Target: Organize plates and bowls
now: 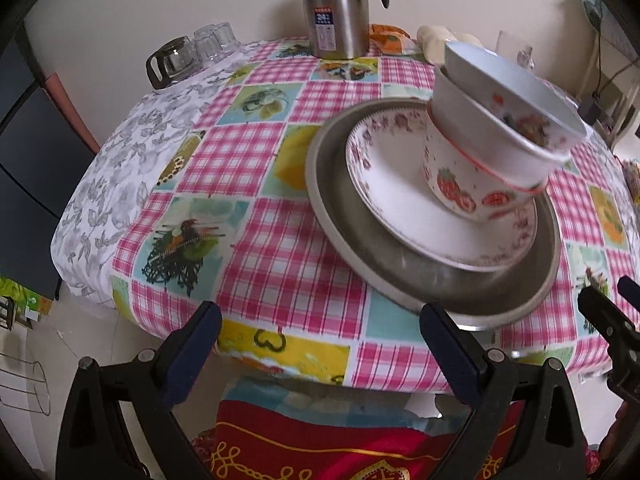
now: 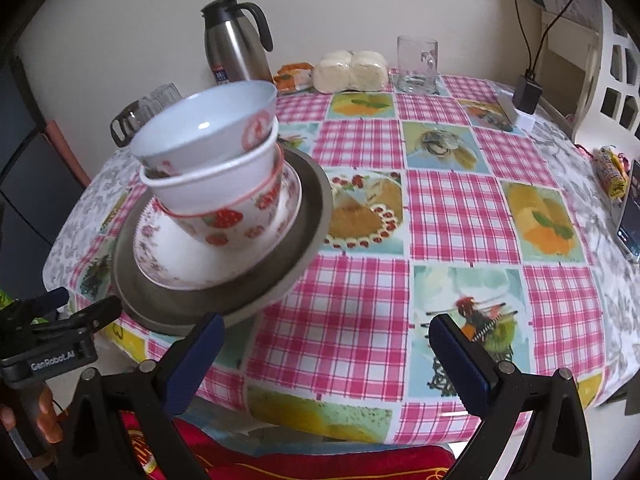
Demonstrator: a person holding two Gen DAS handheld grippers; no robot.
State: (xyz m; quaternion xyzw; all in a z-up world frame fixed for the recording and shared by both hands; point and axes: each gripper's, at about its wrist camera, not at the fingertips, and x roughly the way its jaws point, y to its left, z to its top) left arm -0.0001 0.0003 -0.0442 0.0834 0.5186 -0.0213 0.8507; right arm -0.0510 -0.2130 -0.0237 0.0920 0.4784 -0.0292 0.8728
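A stack of dishes sits near the front edge of the checked tablecloth (image 2: pixel 460 216): a metal tray (image 1: pixel 344 216) carries a floral plate (image 1: pixel 404 216), a strawberry bowl (image 1: pixel 460 184) and a pale bowl (image 2: pixel 208 128) nested on top. Both the left gripper (image 1: pixel 320 344) and right gripper (image 2: pixel 326 354) hang with fingers apart, holding nothing. The bowls look tilted; a nudge could tip them or push the tray off the edge. Open cloth lies to the right.

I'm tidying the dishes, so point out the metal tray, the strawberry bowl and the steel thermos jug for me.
metal tray (image 1: pixel 400 280), left wrist view, on its bare inner floor near the front rim.
strawberry bowl (image 2: pixel 224 216), right wrist view, on its outer wall at a strawberry.
steel thermos jug (image 2: pixel 232 48), right wrist view, on its steel body.
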